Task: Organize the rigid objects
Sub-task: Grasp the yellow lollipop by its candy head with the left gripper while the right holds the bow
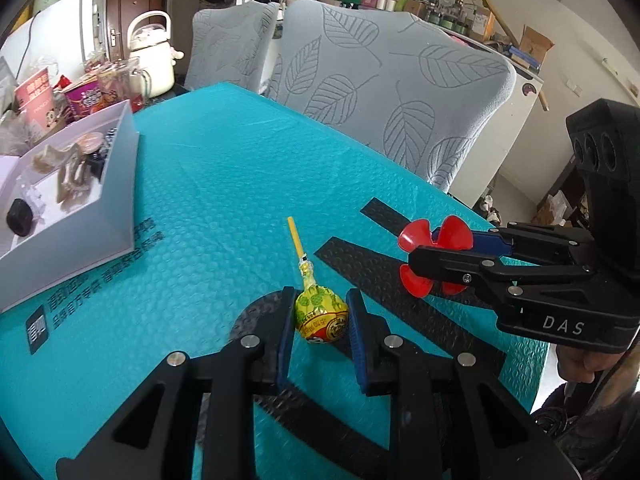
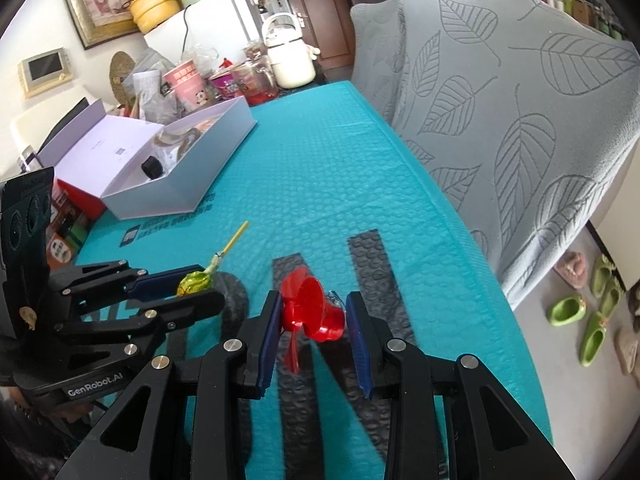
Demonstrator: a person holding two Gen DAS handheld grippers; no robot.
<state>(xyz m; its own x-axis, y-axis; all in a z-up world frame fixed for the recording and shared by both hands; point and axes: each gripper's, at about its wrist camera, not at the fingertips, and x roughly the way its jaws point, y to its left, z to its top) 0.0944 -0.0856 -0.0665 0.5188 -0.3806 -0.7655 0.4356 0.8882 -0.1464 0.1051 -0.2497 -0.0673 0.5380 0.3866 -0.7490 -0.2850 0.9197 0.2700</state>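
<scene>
Left tongs [image 1: 321,322] clamped on the lollipop [image 1: 321,317], right tongs [image 2: 312,320] clamped on the red propeller [image 2: 310,312], both over the teal worktop [image 1: 224,184] right of the white box [image 1: 120,184], probably their destination.

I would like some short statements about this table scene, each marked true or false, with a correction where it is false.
1. The left tongs are shut on the lollipop. True.
2. The right tongs hold a green fan. False: the small plastic propeller is red.
3. The white box is open. True.
4. The lollipop's stick is blue. False: it is yellow.
5. The table cover is teal bubble wrap. True.
</scene>
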